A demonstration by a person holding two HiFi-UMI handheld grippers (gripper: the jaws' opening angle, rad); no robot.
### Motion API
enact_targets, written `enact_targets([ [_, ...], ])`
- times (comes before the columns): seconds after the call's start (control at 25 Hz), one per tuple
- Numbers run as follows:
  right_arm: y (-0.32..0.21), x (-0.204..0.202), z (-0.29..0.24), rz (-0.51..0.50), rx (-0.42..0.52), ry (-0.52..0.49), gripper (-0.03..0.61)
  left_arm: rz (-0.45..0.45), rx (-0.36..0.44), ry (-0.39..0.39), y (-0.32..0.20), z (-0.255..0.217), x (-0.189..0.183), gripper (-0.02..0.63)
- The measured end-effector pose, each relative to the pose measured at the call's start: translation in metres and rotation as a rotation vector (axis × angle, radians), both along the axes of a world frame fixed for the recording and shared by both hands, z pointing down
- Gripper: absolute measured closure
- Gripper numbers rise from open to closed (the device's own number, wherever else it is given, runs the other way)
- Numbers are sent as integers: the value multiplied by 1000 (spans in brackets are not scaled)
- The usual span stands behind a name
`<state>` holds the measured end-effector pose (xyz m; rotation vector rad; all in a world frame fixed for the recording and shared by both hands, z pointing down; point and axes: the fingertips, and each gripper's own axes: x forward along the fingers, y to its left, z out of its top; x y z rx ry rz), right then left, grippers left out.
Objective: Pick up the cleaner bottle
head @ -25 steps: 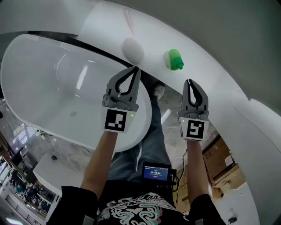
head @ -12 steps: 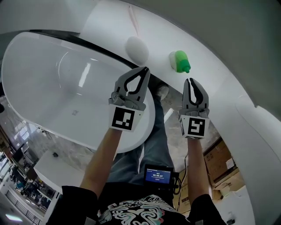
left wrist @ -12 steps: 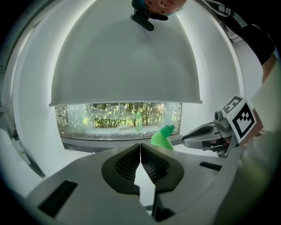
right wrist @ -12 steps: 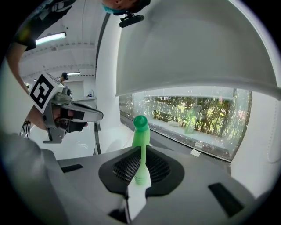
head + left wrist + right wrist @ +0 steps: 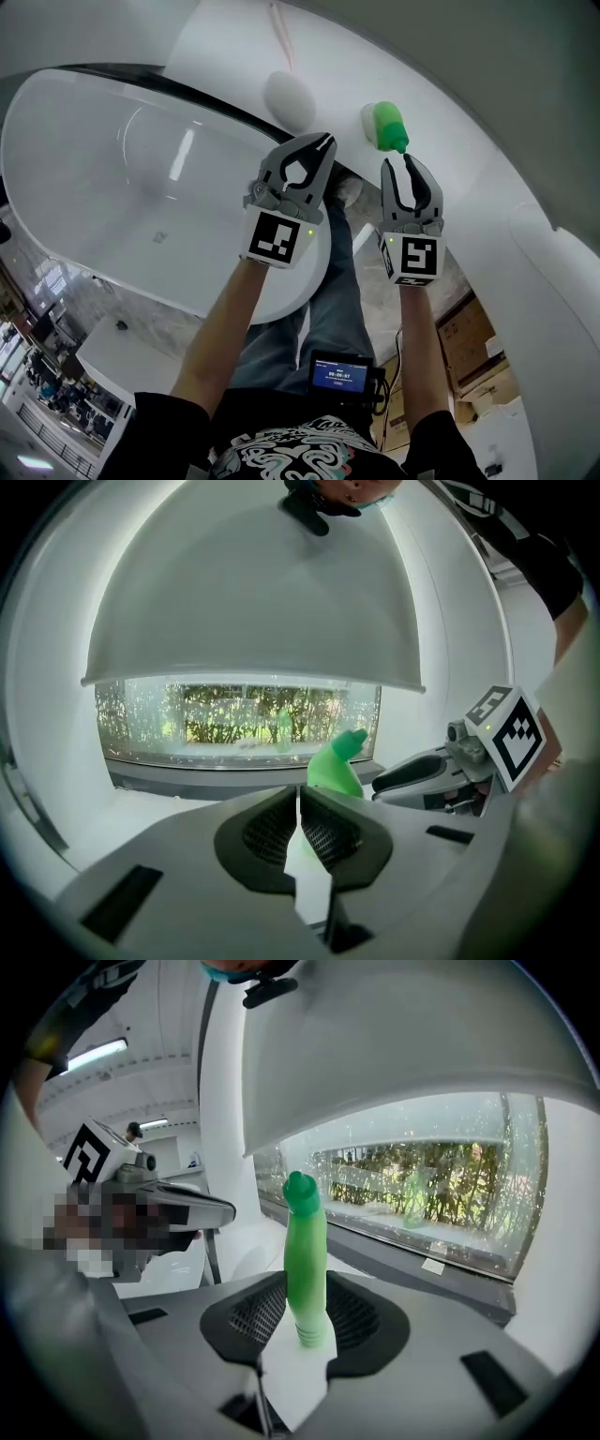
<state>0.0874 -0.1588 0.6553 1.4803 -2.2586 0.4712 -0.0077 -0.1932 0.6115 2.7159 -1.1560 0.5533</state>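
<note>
Bottle tally, head view: one glossy green plastic cleaner bottle point(image 5: 384, 127), tapering to its nozzle, on the smooth white curved surface point(image 5: 441, 141).

Left gripper view: left hand-held gripper point(image 5: 298, 794), mesh-textured jaws pressed together, empty.

Right gripper view: right hand-held gripper point(image 5: 305, 1290), jaws just opened, spread, with the bottle upright in the gap, unpinched.

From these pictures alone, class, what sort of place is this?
Probably a bathroom, maybe a showroom display: a large white bathtub and a green cleaner bottle standing on the white ledge beside it.
</note>
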Motion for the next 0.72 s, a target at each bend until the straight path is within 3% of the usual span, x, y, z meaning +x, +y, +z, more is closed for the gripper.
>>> enact_targets([
  [0.2,-4,-3,6,-3,-14,7,394,7,-7,-4,-3,4,6,598],
  [0.72,-34,-10,17,-1,-15,10,348,-20,-43,2,-19,24,4,598],
])
